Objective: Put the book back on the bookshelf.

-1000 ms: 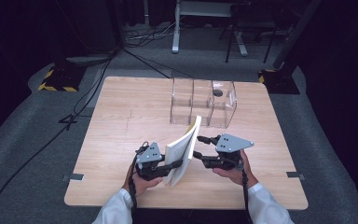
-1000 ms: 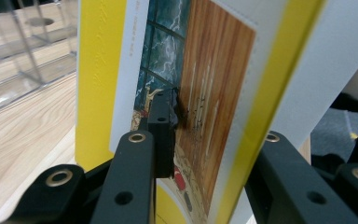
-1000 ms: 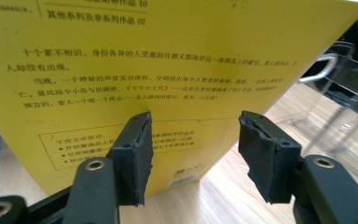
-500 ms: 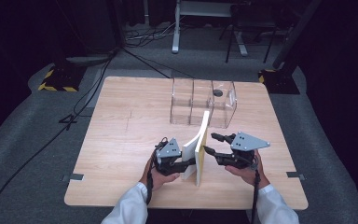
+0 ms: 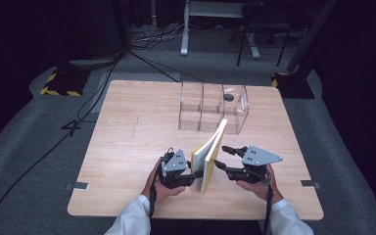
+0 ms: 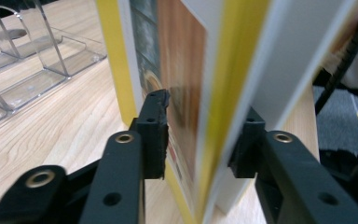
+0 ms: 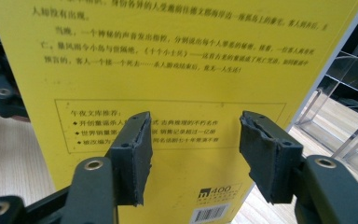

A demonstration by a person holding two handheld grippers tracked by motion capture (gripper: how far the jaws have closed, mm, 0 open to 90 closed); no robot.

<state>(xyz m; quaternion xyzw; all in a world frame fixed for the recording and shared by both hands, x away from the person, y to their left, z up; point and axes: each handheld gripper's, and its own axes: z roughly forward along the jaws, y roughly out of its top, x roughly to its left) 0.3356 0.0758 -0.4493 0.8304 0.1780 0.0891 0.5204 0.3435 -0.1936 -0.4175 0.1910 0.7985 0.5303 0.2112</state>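
Two thin yellow books (image 5: pixel 210 152) stand on end near the table's front, fanned apart at the top. My left gripper (image 5: pixel 197 175) reaches in from the left, low on them. In the left gripper view its jaws (image 6: pixel 203 121) straddle the books (image 6: pixel 182 70); one pad touches the picture cover and the other the white outer face. These jaws have just been opening, with the books still between them. My right gripper (image 5: pixel 220 156) is open just right of the books. Its jaws (image 7: pixel 193 126) face the yellow back cover (image 7: pixel 168 60) with nothing between them.
A clear plastic divided rack (image 5: pixel 213 105) stands behind the books, with a small dark object (image 5: pixel 229 97) at its right end. The rack also appears in the left gripper view (image 6: pixel 28 60) and right gripper view (image 7: pixel 349 93). Cables and stands lie on the floor beyond the wooden table (image 5: pixel 127 127).
The books have gone from leaning left to standing nearly upright, a little farther right, and have fanned apart at the top. Both hands shifted right with them.
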